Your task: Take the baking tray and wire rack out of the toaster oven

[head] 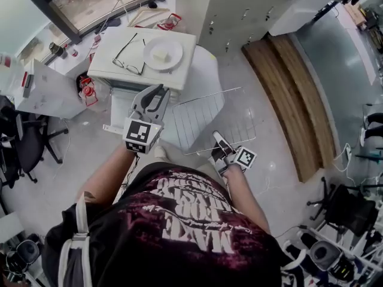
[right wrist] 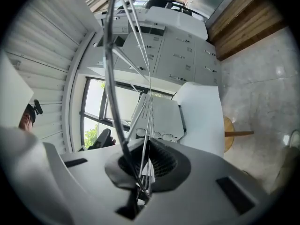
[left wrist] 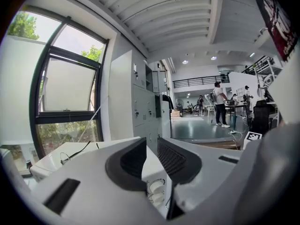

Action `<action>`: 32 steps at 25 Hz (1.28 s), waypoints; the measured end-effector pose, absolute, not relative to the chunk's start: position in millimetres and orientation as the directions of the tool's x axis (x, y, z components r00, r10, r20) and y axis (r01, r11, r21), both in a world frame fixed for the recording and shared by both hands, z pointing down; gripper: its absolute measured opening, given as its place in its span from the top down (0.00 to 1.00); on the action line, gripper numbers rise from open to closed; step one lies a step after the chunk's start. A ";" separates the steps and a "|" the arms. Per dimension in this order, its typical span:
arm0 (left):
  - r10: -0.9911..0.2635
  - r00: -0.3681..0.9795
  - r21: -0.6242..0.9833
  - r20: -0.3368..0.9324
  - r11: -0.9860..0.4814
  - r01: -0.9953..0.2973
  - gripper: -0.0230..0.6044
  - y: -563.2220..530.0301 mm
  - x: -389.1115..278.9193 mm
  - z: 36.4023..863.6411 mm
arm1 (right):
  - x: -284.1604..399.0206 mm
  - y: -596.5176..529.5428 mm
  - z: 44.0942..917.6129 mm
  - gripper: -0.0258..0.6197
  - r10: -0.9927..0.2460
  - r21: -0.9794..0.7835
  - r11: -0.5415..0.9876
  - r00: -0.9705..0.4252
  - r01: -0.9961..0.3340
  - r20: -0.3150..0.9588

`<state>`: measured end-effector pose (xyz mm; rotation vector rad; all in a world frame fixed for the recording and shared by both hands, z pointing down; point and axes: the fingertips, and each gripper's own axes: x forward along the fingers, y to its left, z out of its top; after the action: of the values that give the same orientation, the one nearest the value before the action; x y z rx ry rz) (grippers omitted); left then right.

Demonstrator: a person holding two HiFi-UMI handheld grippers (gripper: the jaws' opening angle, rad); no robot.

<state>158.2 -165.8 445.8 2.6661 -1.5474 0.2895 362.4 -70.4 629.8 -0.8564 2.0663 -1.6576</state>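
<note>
The wire rack [head: 203, 115] hangs in the air to the right of the white toaster oven [head: 119, 52]. My right gripper [head: 218, 141] is shut on the rack's near edge. In the right gripper view the rack's wires [right wrist: 119, 78] run up from between the pads of the right gripper [right wrist: 143, 172]. My left gripper [head: 154, 94] points at the oven's front, over its lowered door [head: 119, 109]. In the left gripper view the left gripper [left wrist: 151, 158] shows a narrow gap with nothing in it, and the oven's knobs [left wrist: 154, 189] show through. The baking tray is not in view.
Glasses [head: 128, 55] and a white plate [head: 163, 54] lie on the oven's top. The oven stands on a white round table [head: 206, 70]. An office chair [head: 24, 142] is at the left, grey lockers [head: 239, 5] are behind, and a wooden platform [head: 287, 94] is at the right.
</note>
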 end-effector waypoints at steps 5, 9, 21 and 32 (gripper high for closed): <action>-0.933 0.312 -0.022 0.177 -0.321 -0.947 0.86 -165.2 177.0 445.2 | 392.7 -91.1 632.7 0.95 -0.500 -0.965 0.167 -0.861 -0.203 0.094; -0.969 0.175 -0.009 0.177 -0.179 -0.984 0.86 -158.5 186.4 446.9 | 411.5 -107.6 636.0 0.95 -0.361 -0.964 0.185 -0.926 -0.191 0.114; -0.985 -0.012 0.000 0.171 0.012 -1.000 0.86 -143.8 152.3 447.2 | 412.0 -164.8 679.9 0.95 -0.158 -0.954 0.177 -0.964 -0.241 0.214; -0.970 -0.180 -0.017 0.165 0.180 -0.984 0.86 -149.1 113.1 443.6 | 405.3 -219.7 742.6 0.95 0.045 -0.924 0.169 -0.934 -0.342 0.354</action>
<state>113.1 -149.1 443.6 1.9320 -2.3210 0.1806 405.3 -219.7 742.6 -0.3460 2.6134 -2.2209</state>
